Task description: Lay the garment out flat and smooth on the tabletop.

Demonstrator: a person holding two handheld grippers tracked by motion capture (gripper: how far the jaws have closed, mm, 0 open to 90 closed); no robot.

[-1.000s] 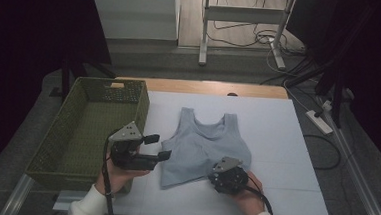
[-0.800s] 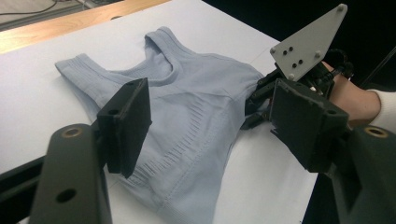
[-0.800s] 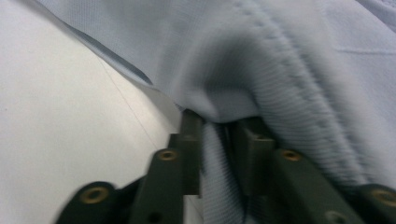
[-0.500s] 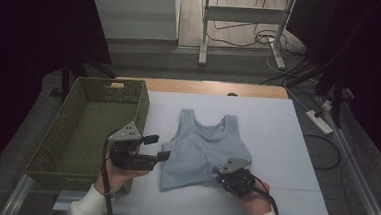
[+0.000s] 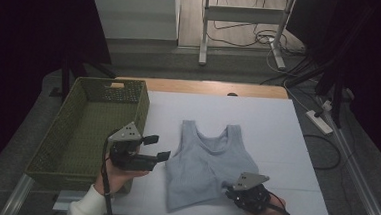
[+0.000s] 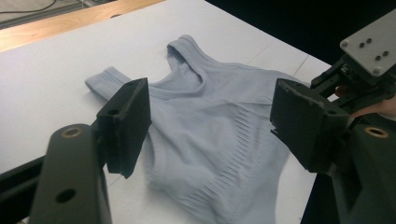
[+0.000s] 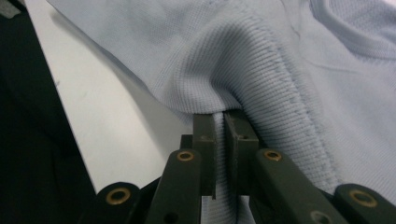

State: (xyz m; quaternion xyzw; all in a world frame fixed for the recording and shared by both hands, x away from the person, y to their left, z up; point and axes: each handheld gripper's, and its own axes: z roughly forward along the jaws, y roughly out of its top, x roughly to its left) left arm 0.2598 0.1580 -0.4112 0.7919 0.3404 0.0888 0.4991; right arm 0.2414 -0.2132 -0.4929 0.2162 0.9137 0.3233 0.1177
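1. Right now the pale blue tank top lies flat on the white table, straps pointing to the far side, hem toward the person.
2. Right gripper sits at the near right corner of the hem, jaws clenched on a fold of the ribbed fabric; cloth bunches up right at the pads.
3. Left gripper hangs just beside the top's left edge, jaws released, nothing between them.
4. Green woven basket stands left of the garment, apart from it.
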